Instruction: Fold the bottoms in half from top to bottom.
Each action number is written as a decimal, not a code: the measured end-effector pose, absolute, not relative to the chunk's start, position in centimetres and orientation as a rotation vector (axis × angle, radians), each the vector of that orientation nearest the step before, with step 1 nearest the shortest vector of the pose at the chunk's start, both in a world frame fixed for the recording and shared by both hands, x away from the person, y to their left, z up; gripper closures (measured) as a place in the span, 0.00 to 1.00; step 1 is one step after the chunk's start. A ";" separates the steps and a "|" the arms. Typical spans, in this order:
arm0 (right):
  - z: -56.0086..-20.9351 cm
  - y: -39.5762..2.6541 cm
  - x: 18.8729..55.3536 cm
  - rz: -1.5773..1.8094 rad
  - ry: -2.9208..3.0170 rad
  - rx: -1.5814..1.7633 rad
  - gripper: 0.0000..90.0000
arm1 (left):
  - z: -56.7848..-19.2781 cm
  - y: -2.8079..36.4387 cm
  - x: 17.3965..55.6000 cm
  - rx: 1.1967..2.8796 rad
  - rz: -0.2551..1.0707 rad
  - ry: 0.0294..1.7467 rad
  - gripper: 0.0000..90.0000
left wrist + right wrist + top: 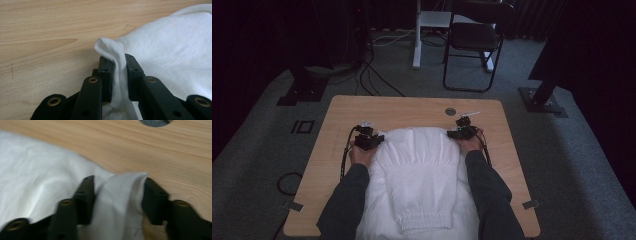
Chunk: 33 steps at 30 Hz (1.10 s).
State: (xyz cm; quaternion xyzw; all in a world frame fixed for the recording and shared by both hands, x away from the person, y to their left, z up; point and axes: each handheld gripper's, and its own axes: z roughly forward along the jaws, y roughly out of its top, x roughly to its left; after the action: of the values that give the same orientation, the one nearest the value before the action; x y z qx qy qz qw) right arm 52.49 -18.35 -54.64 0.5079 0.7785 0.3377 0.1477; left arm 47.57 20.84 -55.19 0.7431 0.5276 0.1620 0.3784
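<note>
On table (pixel 507 150), rumpled white garment (pixel 419 170)

far table strip: bare wood of the table (pixel 412 107) runs open beyond both grippers; a small round cable hole (pixel 450 111) sits in it near the right gripper (pixel 460 131).
left flank: open wood between the left gripper (pixel 371 140) and the table's left edge, with the gripper's cable trailing along the forearm.
right flank: open wood from the right gripper out to the right edge.
middle: the white garment (pixel 419 175) covers the span between the two forearms down to the near edge; its corners sit between both grippers' jaws.
beyond the table: folding chair (pixel 473 42), white desk leg (pixel 417 35), floor cables (pixel 372 75).
</note>
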 end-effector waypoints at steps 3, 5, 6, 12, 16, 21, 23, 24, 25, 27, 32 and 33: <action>-54.6 -18.3 52.0 1.001 2.275 1.472 0.92 | -55.1 20.7 47.5 1.904 0.420 1.355 0.88; -54.7 -18.5 52.0 1.032 2.272 1.505 0.95 | -55.1 20.8 47.5 1.900 0.410 1.357 0.89; -54.7 -18.7 51.9 1.041 2.268 1.502 0.95 | -55.1 20.9 47.6 1.893 0.398 1.361 0.90; -52.9 -20.9 51.3 1.206 2.146 1.528 0.96 | -54.1 21.8 47.7 1.813 0.335 1.397 0.95; -51.8 -20.9 51.0 1.188 2.118 1.467 0.96 | -52.3 23.0 47.5 1.662 0.280 1.373 0.96; -50.7 -21.3 50.7 1.259 2.038 1.465 0.96 | -49.8 23.2 47.6 1.619 0.298 1.333 0.96; -50.0 -21.4 50.6 1.286 2.008 1.438 0.96 | -48.7 23.1 47.6 1.591 0.307 1.310 0.96; -49.5 -21.6 50.5 1.305 1.985 1.431 0.96 | -48.2 23.0 47.6 1.578 0.315 1.296 0.96; -49.1 -21.8 50.5 1.330 1.969 1.426 0.96 | -47.8 23.0 47.6 1.580 0.328 1.287 0.96; -48.4 -21.9 50.3 1.356 1.977 1.393 0.96 | -47.3 22.9 47.5 1.592 0.351 1.275 0.96; -48.4 -22.3 48.7 1.398 2.012 1.326 0.96 | -47.3 23.4 46.2 1.608 0.339 1.236 0.96; -48.4 -22.5 48.1 1.427 2.009 1.319 0.96 | -47.2 23.5 45.9 1.606 0.338 1.226 0.96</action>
State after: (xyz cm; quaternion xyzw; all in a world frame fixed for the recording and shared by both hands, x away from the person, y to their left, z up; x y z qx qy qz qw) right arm 48.14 -22.54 -48.40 0.4649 0.7081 0.5028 0.1723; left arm 45.90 23.49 -47.23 0.6699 0.5111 0.1410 0.5198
